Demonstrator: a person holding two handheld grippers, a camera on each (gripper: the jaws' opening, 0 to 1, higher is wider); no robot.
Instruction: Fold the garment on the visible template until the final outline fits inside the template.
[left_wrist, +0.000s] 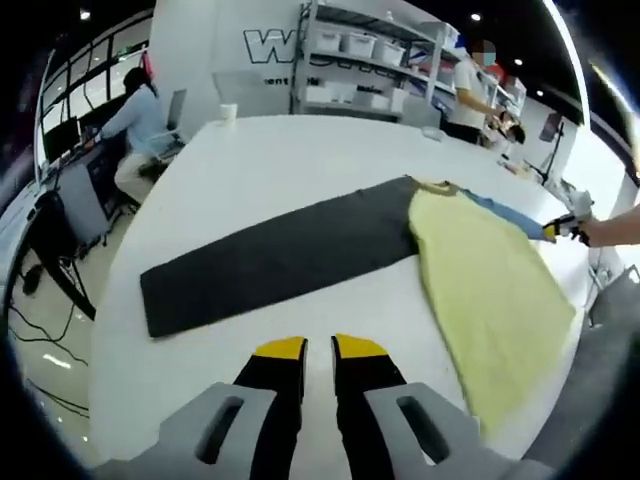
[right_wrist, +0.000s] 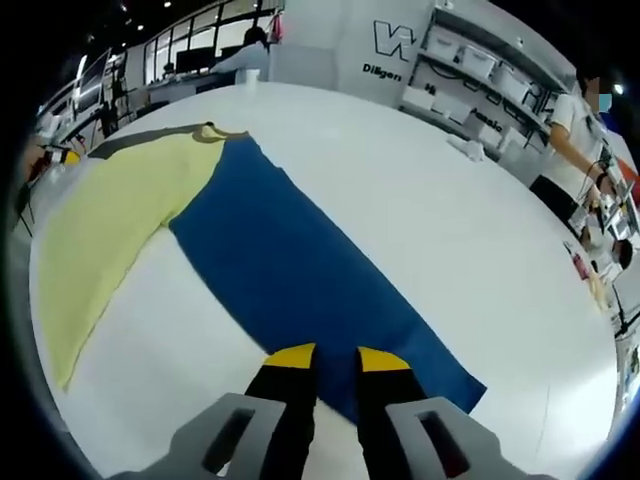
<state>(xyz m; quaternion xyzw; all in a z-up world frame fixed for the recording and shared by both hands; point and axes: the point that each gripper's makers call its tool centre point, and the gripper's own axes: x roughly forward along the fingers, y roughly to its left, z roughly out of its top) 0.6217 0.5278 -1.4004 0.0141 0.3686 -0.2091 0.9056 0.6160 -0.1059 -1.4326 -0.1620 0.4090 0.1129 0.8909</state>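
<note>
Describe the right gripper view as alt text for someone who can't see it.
A yellow garment lies partly over a long blue sheet on a white table. The right gripper, yellow-tipped jaws slightly apart, hovers at the sheet's near edge.

The left gripper (left_wrist: 320, 347) rises from the bottom of the left gripper view, its yellow-tipped jaws set slightly apart with nothing between them. The right gripper (right_wrist: 335, 357) rises from the bottom of the right gripper view, jaws likewise parted and empty. In the left gripper view the right gripper (left_wrist: 562, 228) enters at the right edge, held by the person's hand (left_wrist: 598, 231); its jaw state cannot be resolved there.
</note>
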